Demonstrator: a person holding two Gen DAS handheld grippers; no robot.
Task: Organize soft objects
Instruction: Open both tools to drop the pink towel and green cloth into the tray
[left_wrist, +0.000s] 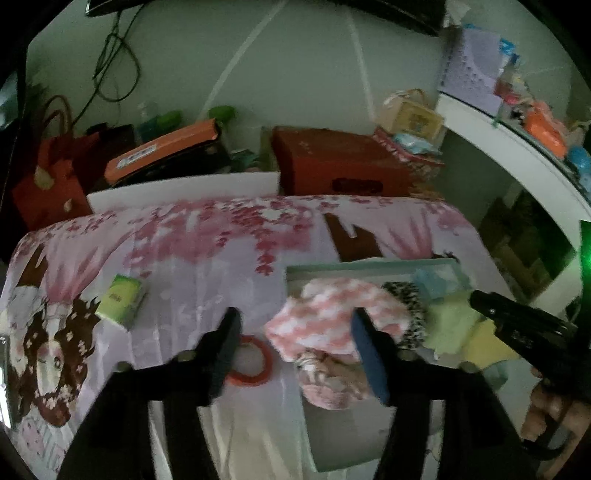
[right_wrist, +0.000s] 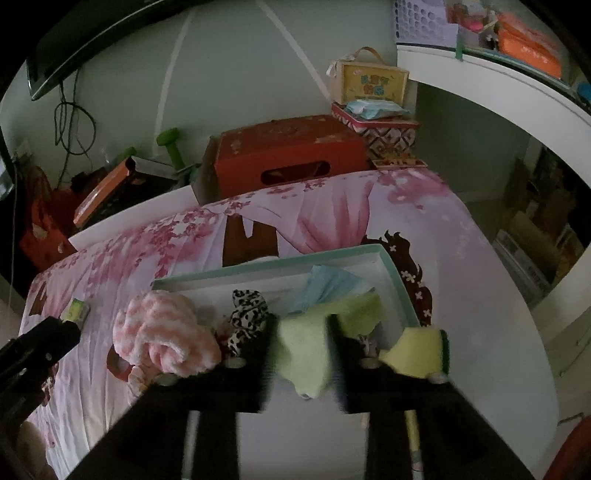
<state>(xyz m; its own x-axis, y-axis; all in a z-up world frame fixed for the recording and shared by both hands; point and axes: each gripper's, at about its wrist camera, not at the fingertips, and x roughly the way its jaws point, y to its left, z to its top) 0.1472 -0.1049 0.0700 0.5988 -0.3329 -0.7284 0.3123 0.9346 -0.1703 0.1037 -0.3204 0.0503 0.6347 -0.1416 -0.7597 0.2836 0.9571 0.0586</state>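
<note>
Where pink towel (left_wrist: 332, 317) overhangs box rim (left_wrist: 369, 266), red tape ring (left_wrist: 255, 360) alongside.

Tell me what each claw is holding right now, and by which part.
Nothing is held. The left claw stands open over the bedsheet beside the pink-and-white towel. The right claw is open, straddling the green cloth without pinching it.

In front of you, the pink-and-white fluffy cloth (right_wrist: 166, 332) sits bunched on the box's (right_wrist: 391, 273) left edge, beside leopard-print (right_wrist: 247, 314) and pale green cloths (right_wrist: 306, 347).
</note>
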